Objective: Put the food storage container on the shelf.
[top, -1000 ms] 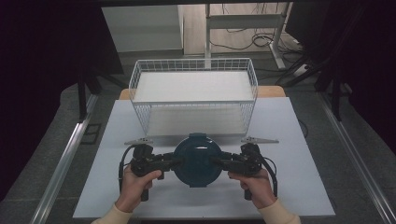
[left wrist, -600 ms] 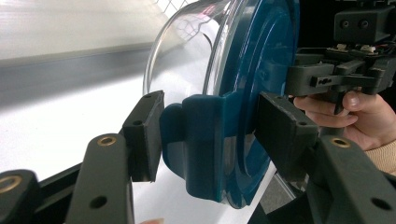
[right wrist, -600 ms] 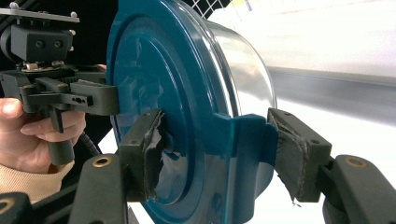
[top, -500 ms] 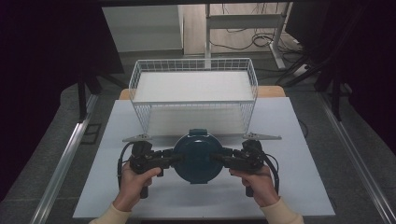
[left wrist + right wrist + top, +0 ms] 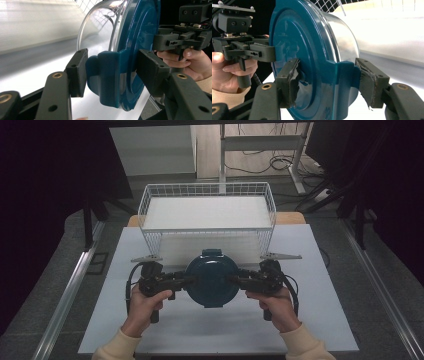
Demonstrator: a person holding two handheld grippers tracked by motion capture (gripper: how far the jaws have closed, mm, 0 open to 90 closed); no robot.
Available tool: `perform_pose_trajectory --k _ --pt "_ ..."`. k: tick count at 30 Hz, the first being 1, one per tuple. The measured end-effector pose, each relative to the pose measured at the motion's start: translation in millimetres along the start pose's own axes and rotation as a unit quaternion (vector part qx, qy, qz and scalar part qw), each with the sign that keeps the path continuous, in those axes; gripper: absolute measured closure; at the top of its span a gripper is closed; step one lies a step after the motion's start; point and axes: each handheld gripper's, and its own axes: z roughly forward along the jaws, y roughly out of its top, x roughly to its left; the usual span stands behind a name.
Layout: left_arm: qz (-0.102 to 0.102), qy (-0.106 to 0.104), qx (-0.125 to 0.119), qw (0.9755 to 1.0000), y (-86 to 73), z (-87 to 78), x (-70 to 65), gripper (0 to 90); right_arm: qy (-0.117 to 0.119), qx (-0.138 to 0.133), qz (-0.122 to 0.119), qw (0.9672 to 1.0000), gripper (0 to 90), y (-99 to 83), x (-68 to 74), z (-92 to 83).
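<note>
I've got my left gripper (image 5: pixel 186 281) and right gripper (image 5: pixel 239 280) both clamped on the round teal-lidded clear container (image 5: pixel 212 278), over the white table (image 5: pixel 210 327), white wire basket (image 5: pixel 207 212) behind, dark room beyond.

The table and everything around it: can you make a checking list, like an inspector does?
Surface: white table top, bare around the work.
Job's things: round container with teal lid and clear body, held between both grippers; white wire basket behind it, with only a white liner.
Clutter: nothing seen.
Grippers: left gripper and right gripper each clamp a lid tab.
Cables: black cable loops from the right gripper; floor cables beyond.
Surroundings: dark room, metal table legs.
</note>
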Motion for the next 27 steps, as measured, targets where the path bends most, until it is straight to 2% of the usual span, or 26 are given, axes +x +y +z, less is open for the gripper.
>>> perform_pose_trajectory --k 10,27 --pt "0.005 -0.004 -0.005 1.0000 15.5 0.6 -3.7 43.6 -0.005 -0.003 -0.007 1.0000 38.2 16.6 0.4 -5.7" --pt "0.022 -0.001 -0.024 0.9995 49.7 -12.5 -13.3 43.9 -0.002 -0.014 -0.026 0.9996 38.3 55.2 10.8 -11.4"
